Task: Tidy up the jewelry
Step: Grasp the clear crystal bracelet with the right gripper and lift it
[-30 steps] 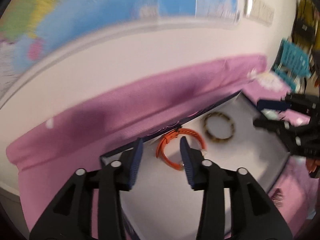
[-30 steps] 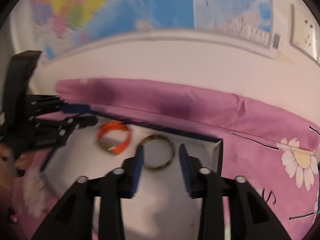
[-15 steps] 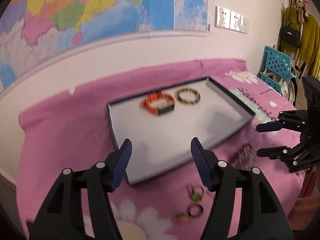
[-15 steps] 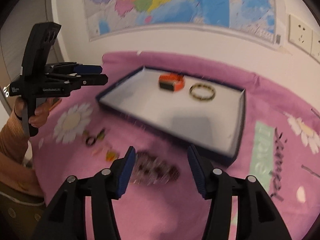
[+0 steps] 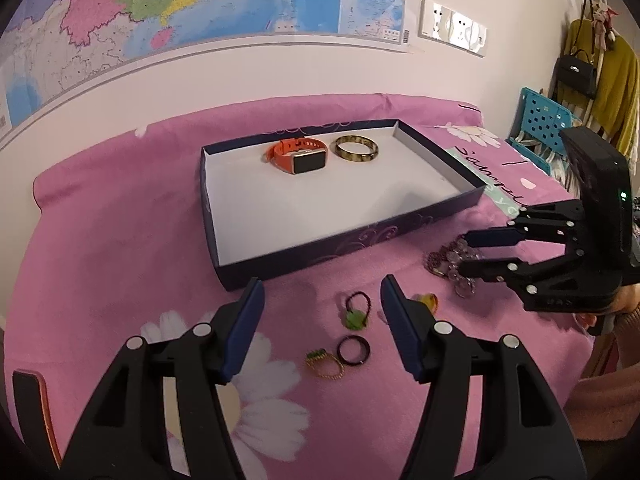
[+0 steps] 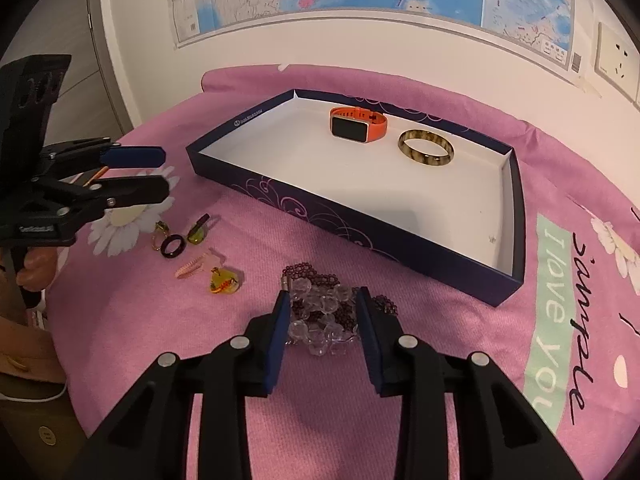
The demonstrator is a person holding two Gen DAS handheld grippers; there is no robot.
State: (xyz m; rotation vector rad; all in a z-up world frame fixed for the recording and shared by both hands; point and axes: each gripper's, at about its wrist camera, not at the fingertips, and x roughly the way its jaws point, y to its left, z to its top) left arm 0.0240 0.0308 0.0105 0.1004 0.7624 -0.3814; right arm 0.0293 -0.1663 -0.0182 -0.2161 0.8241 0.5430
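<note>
Beaded bracelets (image 6: 322, 312): heap of dark purple and clear beads on the pink cloth, lower centre of the right wrist view, lying between the spread fingers of the right tongs (image 6: 322, 326); whether the pads touch the beads cannot be told. In the left wrist view the same heap (image 5: 450, 260) sits at right, under the tips of the right tongs (image 5: 466, 254).
Right tongs: released, nothing gripped.
Rings: black ring (image 5: 353, 351), gold ring with green stone (image 5: 324, 364) and green-stone ring with dark band (image 5: 357, 312) lie close together in the lower centre of the left wrist view, between and just ahead of the left tongs (image 5: 322, 308).
Left tongs: released, wide apart, holding nothing; seen at left of the right wrist view (image 6: 162, 174), above the rings.
Other small pieces: yellow pendant (image 6: 223, 280) and pale pink piece (image 6: 196, 266), left of the beads.
Box (image 5: 340, 250): dark blue, white inside, middle of both views, beyond the loose pieces.
Inside box: orange watch (image 5: 298, 156) and mottled bangle (image 5: 356, 150) side by side near the far wall, apart.
Counter (image 5: 120, 220): covered by pink cloth with daisies.
Wall: map (image 5: 200, 0) across the top; white sockets (image 5: 452, 32) upper right.
</note>
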